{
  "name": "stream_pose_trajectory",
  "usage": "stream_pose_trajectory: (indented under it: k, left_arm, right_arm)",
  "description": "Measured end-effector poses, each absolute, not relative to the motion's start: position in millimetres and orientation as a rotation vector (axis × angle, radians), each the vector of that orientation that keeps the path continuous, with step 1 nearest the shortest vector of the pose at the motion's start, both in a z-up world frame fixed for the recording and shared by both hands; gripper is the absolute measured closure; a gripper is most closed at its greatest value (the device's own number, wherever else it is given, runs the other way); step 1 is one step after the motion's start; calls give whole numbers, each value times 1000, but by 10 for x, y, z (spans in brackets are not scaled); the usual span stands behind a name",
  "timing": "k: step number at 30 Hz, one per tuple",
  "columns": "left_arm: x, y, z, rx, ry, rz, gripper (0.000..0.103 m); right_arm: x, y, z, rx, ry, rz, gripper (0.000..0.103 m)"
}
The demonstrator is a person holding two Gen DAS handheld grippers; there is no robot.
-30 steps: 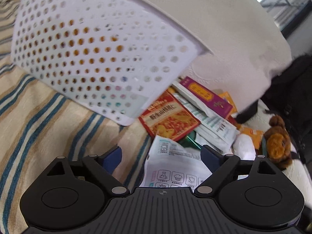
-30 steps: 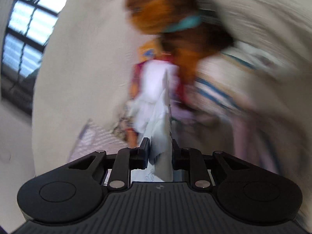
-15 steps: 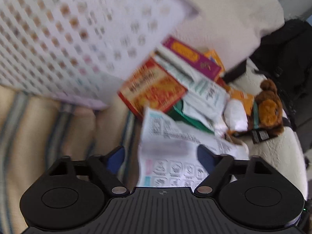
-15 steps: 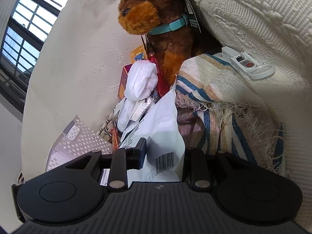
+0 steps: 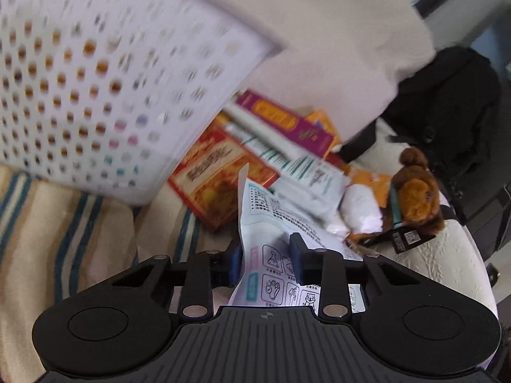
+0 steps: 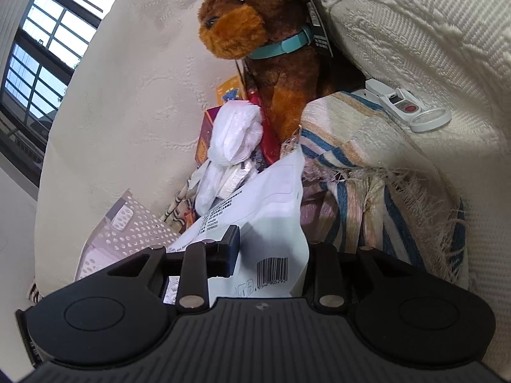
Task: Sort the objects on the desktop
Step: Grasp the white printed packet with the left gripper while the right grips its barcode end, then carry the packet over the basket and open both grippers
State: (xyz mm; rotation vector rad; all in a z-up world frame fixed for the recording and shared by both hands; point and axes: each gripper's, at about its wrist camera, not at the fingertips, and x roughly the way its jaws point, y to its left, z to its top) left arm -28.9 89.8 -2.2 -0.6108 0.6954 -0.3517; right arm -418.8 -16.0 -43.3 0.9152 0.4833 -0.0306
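Since a moment ago the left gripper point(image 5: 265, 255) has been closing onto the white printed packet point(image 5: 271, 223), which now stands crumpled between its blue pads. Opposite, the right gripper point(image 6: 271, 250) has been easing apart, the packet's barcoded end point(image 6: 271, 239) loose between its fingers. Beyond lie the perforated basket point(image 5: 95, 95) and plush dog point(image 6: 265, 48).

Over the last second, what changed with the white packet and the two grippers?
The left gripper has just been closing and now pinches the white packet. The right gripper has just been opening; the same packet sits between its jaws, grip unclear. The perforated basket, the boxes and the plush dog stayed put.
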Motion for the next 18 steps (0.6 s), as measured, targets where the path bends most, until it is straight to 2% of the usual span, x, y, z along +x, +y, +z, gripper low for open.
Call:
stream_pose_trajectory:
  k: [4, 9, 13, 18]
  left_arm:
    - [-431, 876, 247, -583, 628, -357, 76]
    - [-505, 1010, 814, -527, 524, -342, 76]
    - [-492, 1285, 1377, -488, 420, -288, 76]
    - [-460, 1835, 1915, -455, 303, -177, 75]
  right_arm:
    - [-4289, -109, -257, 902, 440, -7, 69]
    - [-4139, 0, 326, 822, 386, 56, 68]
    - [-3870, 237, 785, 772, 333, 136, 67]
    - [-3123, 688, 1209, 695, 280, 245, 66]
